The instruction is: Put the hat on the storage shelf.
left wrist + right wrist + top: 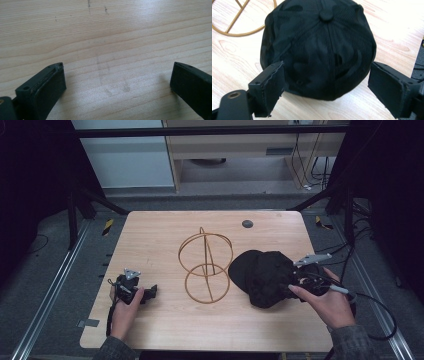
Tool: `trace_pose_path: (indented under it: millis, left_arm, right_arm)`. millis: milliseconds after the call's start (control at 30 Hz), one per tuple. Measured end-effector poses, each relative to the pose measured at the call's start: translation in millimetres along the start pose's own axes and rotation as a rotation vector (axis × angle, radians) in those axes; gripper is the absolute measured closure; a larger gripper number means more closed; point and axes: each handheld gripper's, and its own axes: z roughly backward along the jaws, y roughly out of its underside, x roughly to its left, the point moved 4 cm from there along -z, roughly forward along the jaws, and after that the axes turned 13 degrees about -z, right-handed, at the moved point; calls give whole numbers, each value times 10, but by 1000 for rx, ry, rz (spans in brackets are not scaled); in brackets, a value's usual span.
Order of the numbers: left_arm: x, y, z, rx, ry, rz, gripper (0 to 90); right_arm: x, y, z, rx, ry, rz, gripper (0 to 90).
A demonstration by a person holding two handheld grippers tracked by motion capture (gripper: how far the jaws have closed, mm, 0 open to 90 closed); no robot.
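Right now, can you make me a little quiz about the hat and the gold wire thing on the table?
1. True or false: the black cap hangs on top of the gold wire stand.
2. Which gripper is at the cap? A) left gripper B) right gripper
3. Fill in: the left gripper's jaws are ____, with bare wooden table between them.

Key
1. False. The cap lies on the table beside the stand.
2. B. In the right gripper view its open jaws stand on either side of the cap, not pressing on it.
3. Open.
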Motion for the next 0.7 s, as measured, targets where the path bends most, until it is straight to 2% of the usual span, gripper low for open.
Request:
trace_pose_path:
  millis: [533,667,700]
  left_arm:
    - [-16,-11,-7,0,2,-2,0]
    - [-17,-11,-7,0,2,-2,0]
    - [-16,-11,-7,0,2,-2,0]
  right_arm:
    - [30,-279,-200,44,-21,8,217]
    - [3,-323,-289,67,-25,-14,234]
    - [2,-329,-334,83,-33,-31,245]
